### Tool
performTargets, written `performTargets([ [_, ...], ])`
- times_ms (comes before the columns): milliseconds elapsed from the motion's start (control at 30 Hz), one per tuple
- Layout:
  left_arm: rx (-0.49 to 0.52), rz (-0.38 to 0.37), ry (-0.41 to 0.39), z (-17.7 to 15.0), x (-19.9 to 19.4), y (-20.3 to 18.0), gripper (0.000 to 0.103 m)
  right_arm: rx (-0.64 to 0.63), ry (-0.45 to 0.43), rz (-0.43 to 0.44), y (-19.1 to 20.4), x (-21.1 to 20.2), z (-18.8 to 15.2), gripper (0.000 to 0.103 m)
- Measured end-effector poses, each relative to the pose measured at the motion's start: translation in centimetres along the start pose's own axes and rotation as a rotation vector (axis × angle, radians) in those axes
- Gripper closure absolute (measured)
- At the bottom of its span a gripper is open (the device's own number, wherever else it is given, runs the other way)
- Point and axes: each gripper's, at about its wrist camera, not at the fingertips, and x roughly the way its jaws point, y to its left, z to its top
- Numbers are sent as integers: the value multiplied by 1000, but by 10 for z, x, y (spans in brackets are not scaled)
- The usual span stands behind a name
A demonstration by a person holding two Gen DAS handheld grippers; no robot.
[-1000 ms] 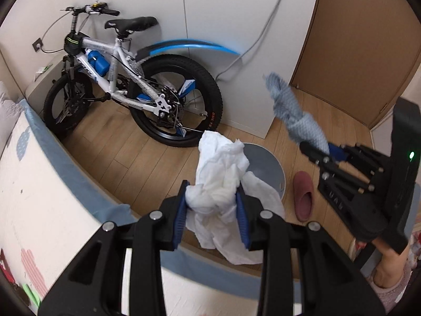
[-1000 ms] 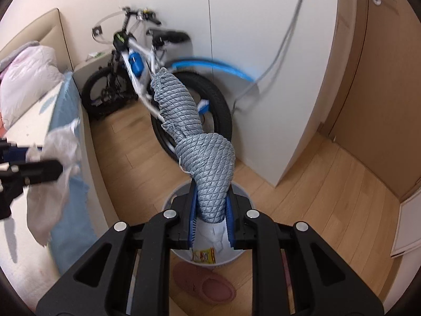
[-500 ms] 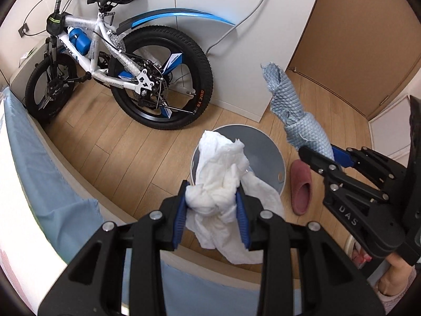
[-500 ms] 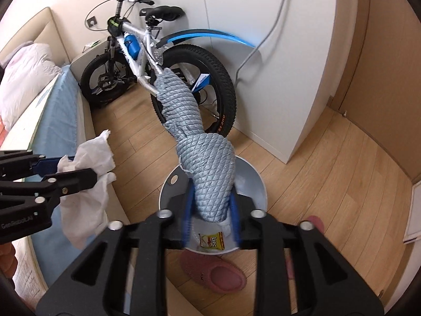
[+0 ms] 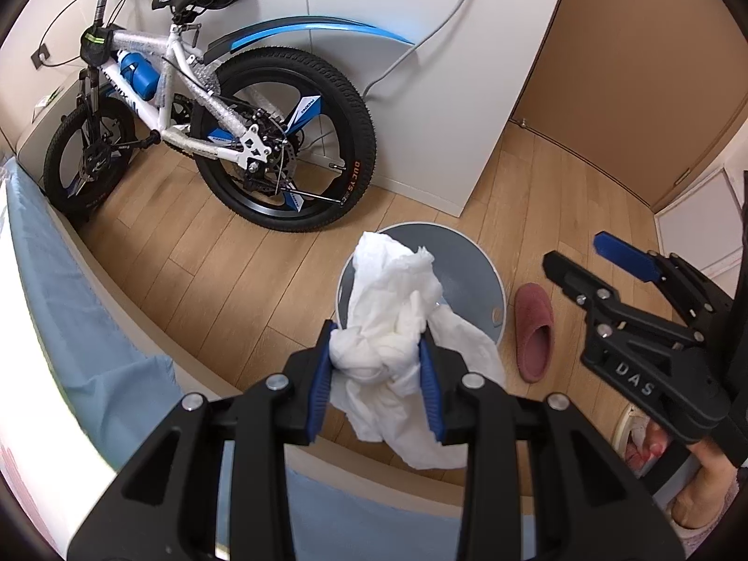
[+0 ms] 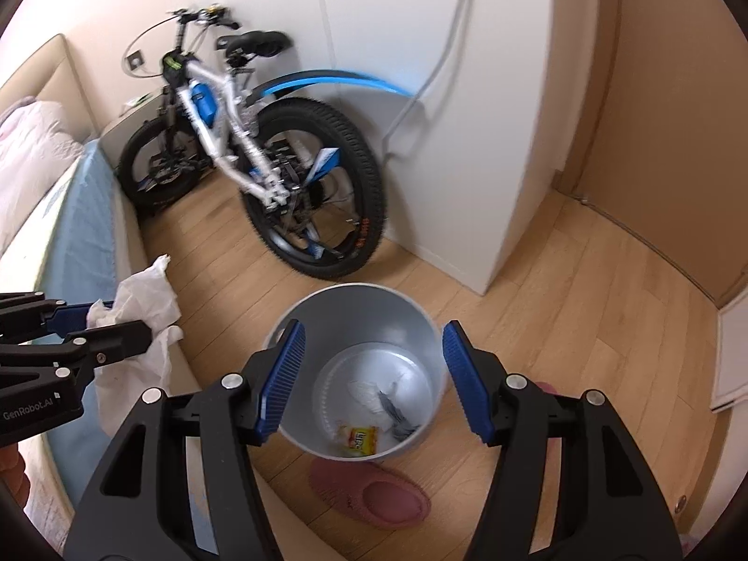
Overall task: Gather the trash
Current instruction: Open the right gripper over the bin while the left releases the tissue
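Left wrist view: a crumpled white tissue-paper wad (image 5: pixel 392 327) is pinched between the blue ribbed pads of the left gripper (image 5: pixel 377 374), its loose tail hanging toward 5 o'clock. It looks feather-light, soft and crushable, so it should drop cleanly but may cling to the ridged rubber; the bunched, knotted middle is the surest place to hold, as the thin trailing sheet would likely tear. Behind it at 12 o'clock stands the round grey smooth-walled waste bin (image 5: pixel 486 276) on pale wood-plank flooring. In the right wrist view the right gripper (image 6: pixel 373 378) hovers over the bin's mouth, its jaws opening with nothing between them; grey netting, white paper and a small yellow wrapper (image 6: pixel 359 439) lie on the bin's floor. A fuzzy pink slipper (image 6: pixel 374 495) sits at 6 o'clock of the bin, a white-and-blue bicycle (image 6: pixel 252 163) at 11.
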Motion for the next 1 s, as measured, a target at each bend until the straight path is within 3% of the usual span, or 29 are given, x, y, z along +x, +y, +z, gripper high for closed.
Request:
performTargets([
  [300,69,-27,-18,14,14,-28,67,83,-18,-101,-39,-6,-1,44],
  [367,69,-40,-11,20,20,-32,57,97,-20,-108,-45,-6,-2,44],
  [400,67,-42,-8,22,22,-34,40,108,-22,-105,-48,-7,-1,44],
  [433,67,-41,-20,24,23,-35,33,116,-24,-104,-50,-7,-1,44],
  [567,102,2,-40,28,28,-44,32,132,-35,-108,-56,-9,-1,44],
  [733,87,2,-25,24,23,-40,32,131,-34,-101,-54,-9,-1,44],
  [1000,34,37,-68,9,-22,-15,32,82,-46,-60,-30,-14,3,44],
])
